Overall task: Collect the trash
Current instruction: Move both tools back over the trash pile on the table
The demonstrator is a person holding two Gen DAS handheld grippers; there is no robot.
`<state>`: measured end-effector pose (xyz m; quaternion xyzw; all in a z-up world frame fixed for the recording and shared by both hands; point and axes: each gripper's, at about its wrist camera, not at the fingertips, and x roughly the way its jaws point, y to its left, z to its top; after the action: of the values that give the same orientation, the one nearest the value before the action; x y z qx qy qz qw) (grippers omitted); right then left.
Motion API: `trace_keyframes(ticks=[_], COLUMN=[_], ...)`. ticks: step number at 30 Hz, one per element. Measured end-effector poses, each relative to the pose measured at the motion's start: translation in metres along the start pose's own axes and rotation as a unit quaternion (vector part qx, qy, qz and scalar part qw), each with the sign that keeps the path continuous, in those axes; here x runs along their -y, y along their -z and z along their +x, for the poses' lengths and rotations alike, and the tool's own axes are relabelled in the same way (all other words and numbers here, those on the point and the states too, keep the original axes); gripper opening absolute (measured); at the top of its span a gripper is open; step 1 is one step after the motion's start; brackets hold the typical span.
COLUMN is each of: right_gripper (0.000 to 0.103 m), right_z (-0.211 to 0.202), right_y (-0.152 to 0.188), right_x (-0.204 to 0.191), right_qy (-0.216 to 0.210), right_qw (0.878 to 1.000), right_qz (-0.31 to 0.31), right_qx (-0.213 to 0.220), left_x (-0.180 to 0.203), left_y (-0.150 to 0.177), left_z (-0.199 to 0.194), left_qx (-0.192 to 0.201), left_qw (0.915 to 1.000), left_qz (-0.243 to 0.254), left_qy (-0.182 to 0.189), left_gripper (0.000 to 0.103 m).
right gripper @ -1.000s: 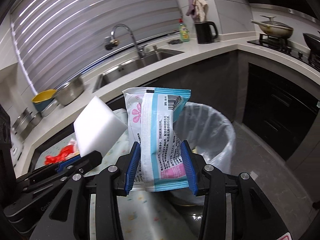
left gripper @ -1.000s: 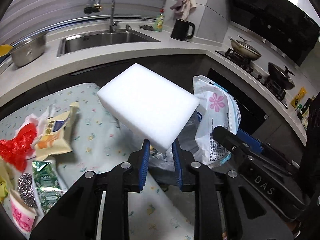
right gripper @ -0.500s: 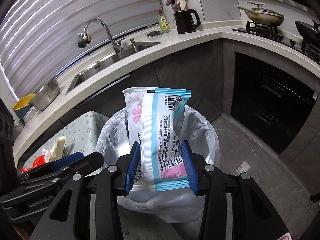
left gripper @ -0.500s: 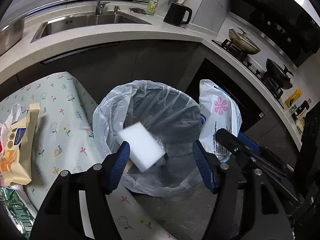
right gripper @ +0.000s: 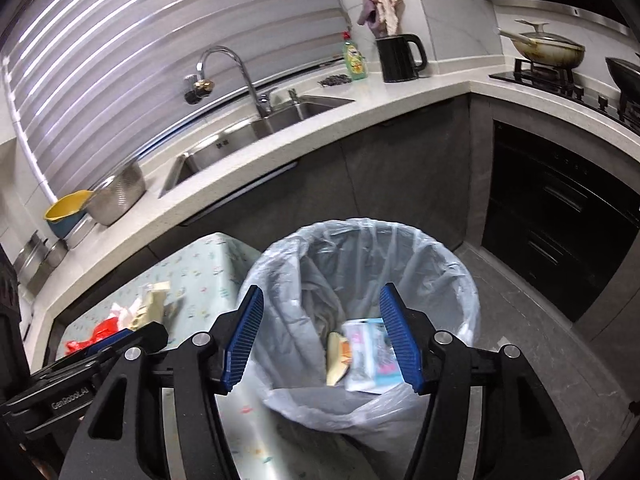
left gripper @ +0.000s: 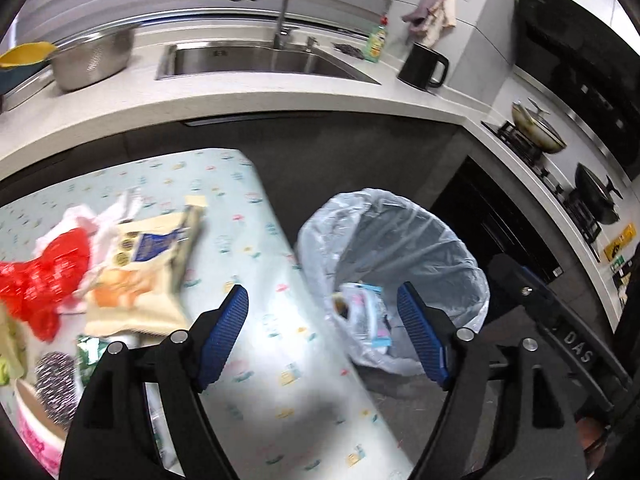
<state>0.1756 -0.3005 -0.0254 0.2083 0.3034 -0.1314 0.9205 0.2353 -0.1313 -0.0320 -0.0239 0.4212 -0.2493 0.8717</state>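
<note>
Left gripper point(left gripper: 323, 334): a matte black frame is fitted with two ribbed blue pads point(left gripper: 226, 334) on its jaws; round silver screws are set at the linkage joints. Right gripper point(right gripper: 321, 338): the same black build is seen, with ribbed blue pads point(right gripper: 399, 338) and silver screws. White lettering "DAS" is carried on one black side body, "GenRobot.AI" on the other. No sleeve is shown.
</note>
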Motion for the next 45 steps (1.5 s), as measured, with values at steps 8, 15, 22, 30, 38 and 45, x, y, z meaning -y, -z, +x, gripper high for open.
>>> trace_keyframes(ticks=[8,15,22,30,38,45], right_gripper=[0.059,0.059,0.059,0.059,0.059,0.059], right_z=[-0.022,-0.031,-0.031,-0.018,0.002,0.030], right_y=[0.017,0.050,0.082,0.104,0.104,0.095], right_x=[-0.060,-0.115,-0.157,-0.183,-0.199,-0.205], right_qy=[-0.047,-0.081,-0.101,-0.107,-0.103,-0.102], right_qw=[0.998,0.994,0.989,0.987,0.985,0.985], right_qz=[-0.037,-0.066,-0.081,-0.081,-0.090,-0.085], right_qx=[-0.010,-0.039,-0.070,-0.093,-0.104,-0.108], left_x=[-0.056,-0.120,-0.179,-0.214,-0.230,-0.239], left_y=[0.028,0.066,0.107,0.134,0.142,0.142], left_z=[-0.056,-0.098,-0.122,-0.120,-0.090,-0.083], left_qx=[0.014,0.007,-0.020,-0.031,-0.053,-0.060], left_qw=[0.9980,0.9949,0.9929,0.9934,0.9931,0.9939], left_qz=[-0.017,-0.028,-0.008,-0.004,-0.009,-0.029], left_qy=[-0.060,-0.097,-0.117,-0.110,-0.105,-0.088], left_gripper=[0.084,0.090,0.094,0.095,0.095,0.077])
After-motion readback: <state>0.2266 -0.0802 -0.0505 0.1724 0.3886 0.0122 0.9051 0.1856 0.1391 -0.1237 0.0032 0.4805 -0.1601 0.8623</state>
